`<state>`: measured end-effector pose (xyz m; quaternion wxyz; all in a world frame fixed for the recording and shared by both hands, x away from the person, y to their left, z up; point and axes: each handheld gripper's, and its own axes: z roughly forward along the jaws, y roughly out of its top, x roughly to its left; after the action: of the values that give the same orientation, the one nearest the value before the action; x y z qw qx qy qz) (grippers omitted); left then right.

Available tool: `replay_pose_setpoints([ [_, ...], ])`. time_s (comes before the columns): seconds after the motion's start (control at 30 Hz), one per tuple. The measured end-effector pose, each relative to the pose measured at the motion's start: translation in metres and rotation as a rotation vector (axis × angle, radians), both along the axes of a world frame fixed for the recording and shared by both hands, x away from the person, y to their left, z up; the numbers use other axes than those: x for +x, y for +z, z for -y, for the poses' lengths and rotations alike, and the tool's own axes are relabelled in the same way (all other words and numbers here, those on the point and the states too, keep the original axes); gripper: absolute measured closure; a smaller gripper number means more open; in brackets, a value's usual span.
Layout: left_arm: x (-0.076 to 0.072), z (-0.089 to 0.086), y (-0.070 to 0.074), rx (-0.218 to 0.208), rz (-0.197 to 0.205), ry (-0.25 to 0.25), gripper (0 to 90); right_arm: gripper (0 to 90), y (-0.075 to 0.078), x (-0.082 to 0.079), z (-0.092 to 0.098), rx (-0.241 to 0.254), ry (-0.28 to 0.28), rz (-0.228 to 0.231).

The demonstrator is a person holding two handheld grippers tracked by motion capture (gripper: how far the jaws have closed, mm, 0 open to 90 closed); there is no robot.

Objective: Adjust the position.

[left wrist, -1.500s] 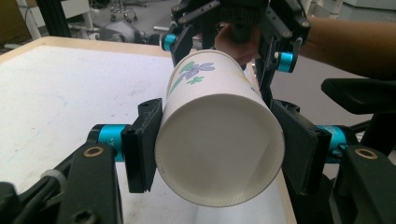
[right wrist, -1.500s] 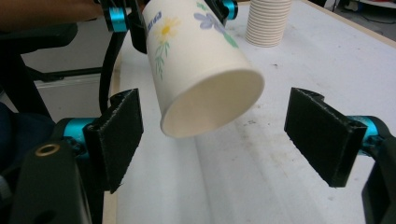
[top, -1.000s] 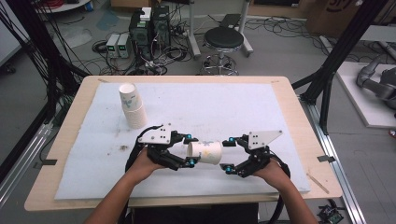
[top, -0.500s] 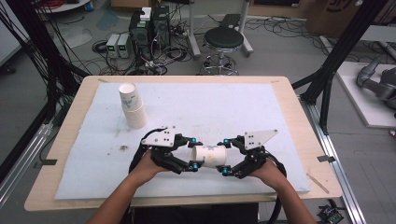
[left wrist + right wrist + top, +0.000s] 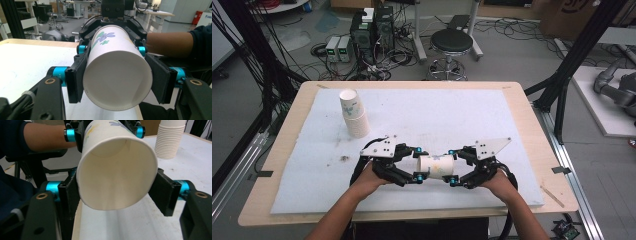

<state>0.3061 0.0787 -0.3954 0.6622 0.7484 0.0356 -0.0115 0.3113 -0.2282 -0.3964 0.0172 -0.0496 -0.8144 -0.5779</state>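
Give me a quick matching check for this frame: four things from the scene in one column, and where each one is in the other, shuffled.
Things:
1. stack of cups
2. printed cup
3. stool
4. white pad

Places:
A. held sideways between the left tool and the right tool
B. spread over the tabletop
C. standing upright on the far left part of the table
D. on the floor beyond the table

Pairs: 1-C, 2-A, 3-D, 4-B
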Motion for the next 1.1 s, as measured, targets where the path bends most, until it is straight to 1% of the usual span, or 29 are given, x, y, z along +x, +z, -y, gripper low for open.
replay_pose_setpoints([
  [0.1,0.0,-0.001,0.0,0.003,0.0,0.0,37.2,35.5,0.0,0.0,0.0,0.007,0.001,-0.007],
  [0.2,0.0,0.0,-0.001,0.005,-0.005,0.005,37.2,36.9,0.001,0.001,0.001,0.0,0.002,-0.012],
  [0.3,0.0,0.0,-0.003,-0.006,-0.01,0.009,37.2,37.4,0.002,0.001,0.002,0.005,0.001,-0.02],
  [0.33,0.0,0.0,-0.003,-0.005,-0.007,0.007,37.2,37.4,0.002,0.001,0.002,0.005,0.001,-0.02],
  [0.4,-0.001,0.0,-0.004,-0.003,-0.011,0.011,37.1,38.0,0.002,0.002,0.002,0.007,0.004,-0.016],
  [0.43,-0.001,0.0,-0.004,-0.002,-0.017,0.014,37.0,38.0,0.002,0.002,0.002,0.004,0.004,-0.021],
  [0.47,-0.001,0.0,-0.004,0.01,-0.019,0.023,36.8,37.9,0.002,0.002,0.002,0.0,0.004,-0.023],
  [0.5,-0.002,0.0,-0.003,0.031,-0.024,0.046,35.5,37.9,0.003,0.003,0.002,-0.007,0.007,-0.03],
  [0.53,-0.002,0.001,-0.002,0.061,-0.043,0.072,30.0,37.7,0.004,0.004,0.001,-0.023,0.01,-0.033],
  [0.57,-0.001,0.001,-0.001,0.089,-0.057,0.083,23.9,37.5,0.005,0.004,0.001,-0.044,0.016,-0.036],
  [0.6,-0.001,0.001,0.001,0.112,-0.061,0.087,20.0,37.2,0.006,0.005,0.0,-0.061,0.017,-0.037],
  [0.63,-0.001,0.001,0.002,0.127,-0.06,0.089,18.3,37.1,0.008,0.006,-0.001,-0.075,0.019,-0.041],
  [0.7,-0.001,0.001,0.006,0.16,-0.057,0.081,17.0,37.0,0.011,0.007,-0.004,-0.113,0.014,-0.033],
  [0.77,-0.001,0.0,0.011,0.195,-0.042,0.084,16.9,37.0,0.013,0.008,-0.006,-0.147,0.008,-0.026],
  [0.8,-0.001,0.0,0.012,0.211,-0.039,0.087,16.9,37.0,0.015,0.009,-0.007,-0.156,0.007,-0.022],
  [0.9,0.0,0.001,0.017,0.27,-0.025,0.09,16.9,37.0,0.021,0.01,-0.012,-0.213,0.006,-0.001],
  [0.93,0.001,0.002,0.017,0.286,-0.02,0.09,16.9,37.0,0.023,0.011,-0.014,-0.233,0.003,0.01],
  [1.0,0.001,0.003,0.019,0.331,-0.002,0.088,16.9,37.0,0.027,0.011,-0.017,-0.278,-0.001,0.024],
  [1.1,0.003,0.006,0.022,0.373,0.01,0.088,17.1,37.0,0.034,0.011,-0.023,-0.347,-0.007,0.052],
])
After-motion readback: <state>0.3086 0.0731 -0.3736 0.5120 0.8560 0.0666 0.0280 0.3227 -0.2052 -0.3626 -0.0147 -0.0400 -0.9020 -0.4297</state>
